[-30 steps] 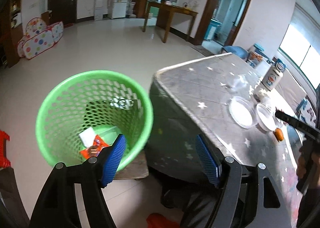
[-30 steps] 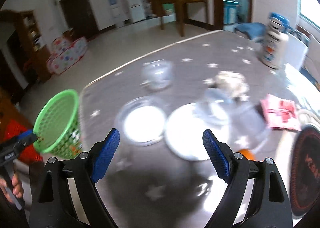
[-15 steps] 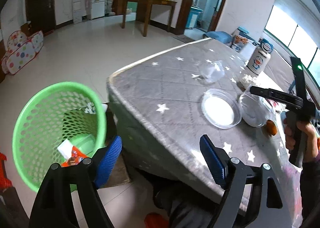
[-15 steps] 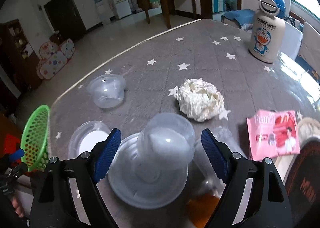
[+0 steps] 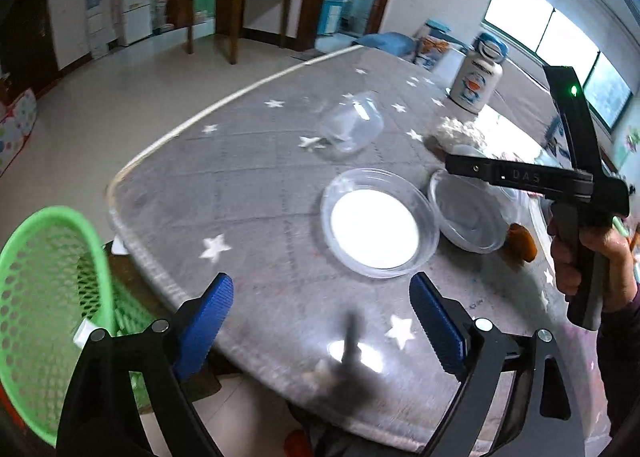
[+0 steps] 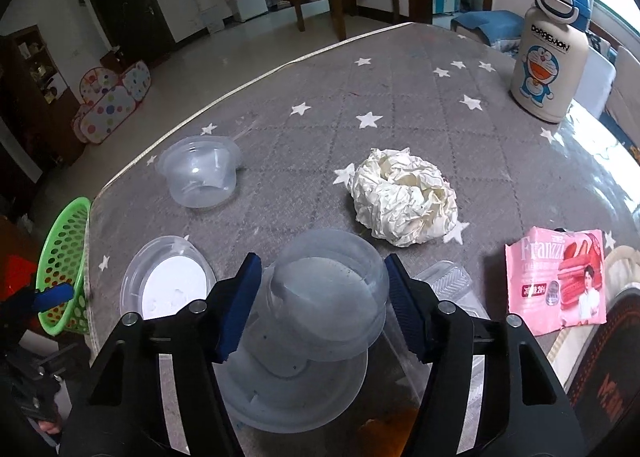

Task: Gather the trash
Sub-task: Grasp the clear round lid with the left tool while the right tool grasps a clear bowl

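Grey star-print table point(image 6: 400, 97); right gripper point(image 6: 322, 299) closing round plastic cup point(image 6: 328, 293) (left gripper point(image 5: 320, 321) opening, empty).

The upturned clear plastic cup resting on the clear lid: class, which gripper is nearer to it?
Right. The right gripper straddles the upturned clear plastic cup, its jaws closing around it. The left gripper, jaws opening and empty, hovers at the table's near edge beside the green basket.

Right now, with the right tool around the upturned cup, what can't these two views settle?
- Basket contents: left view, blurred and cut off by the edge.
- Orange thing: left view, half behind a bowl; right view, under the right tool.
- Whether the pads touch the cup: right view, its clear wall hides contact.
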The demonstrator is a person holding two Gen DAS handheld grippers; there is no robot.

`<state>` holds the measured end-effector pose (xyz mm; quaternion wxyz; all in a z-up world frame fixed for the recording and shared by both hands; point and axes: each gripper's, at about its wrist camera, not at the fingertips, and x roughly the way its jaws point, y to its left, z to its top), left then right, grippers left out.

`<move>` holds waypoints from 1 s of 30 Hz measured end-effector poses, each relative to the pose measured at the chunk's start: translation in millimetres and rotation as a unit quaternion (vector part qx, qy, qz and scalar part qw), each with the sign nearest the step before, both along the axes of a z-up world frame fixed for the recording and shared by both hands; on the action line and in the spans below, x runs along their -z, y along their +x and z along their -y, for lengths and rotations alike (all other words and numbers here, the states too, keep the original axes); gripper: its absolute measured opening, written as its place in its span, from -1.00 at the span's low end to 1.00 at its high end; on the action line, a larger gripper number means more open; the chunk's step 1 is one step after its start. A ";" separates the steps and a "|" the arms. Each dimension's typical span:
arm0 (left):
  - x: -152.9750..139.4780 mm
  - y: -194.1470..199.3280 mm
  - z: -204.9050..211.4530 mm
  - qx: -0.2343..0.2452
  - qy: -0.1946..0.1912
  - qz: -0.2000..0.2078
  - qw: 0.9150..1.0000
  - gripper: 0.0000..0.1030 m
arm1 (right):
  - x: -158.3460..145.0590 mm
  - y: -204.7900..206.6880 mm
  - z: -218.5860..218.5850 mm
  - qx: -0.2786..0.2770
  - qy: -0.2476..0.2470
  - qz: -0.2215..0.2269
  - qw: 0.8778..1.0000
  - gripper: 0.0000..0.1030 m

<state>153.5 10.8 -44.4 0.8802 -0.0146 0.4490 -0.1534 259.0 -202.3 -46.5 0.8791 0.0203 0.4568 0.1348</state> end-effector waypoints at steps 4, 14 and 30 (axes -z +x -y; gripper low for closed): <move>2.6 6.9 18.2 0.038 0.015 0.005 0.999 0.76 | -9.5 -5.5 1.9 -0.001 0.010 0.010 1.000 0.22; 15.1 28.5 58.1 0.130 0.059 0.006 0.990 0.84 | -38.2 -25.8 6.6 -0.008 0.024 0.041 0.999 0.22; 30.1 50.6 63.4 0.139 0.065 0.009 0.988 0.82 | -47.4 -43.2 3.7 -0.013 0.029 0.054 0.998 0.22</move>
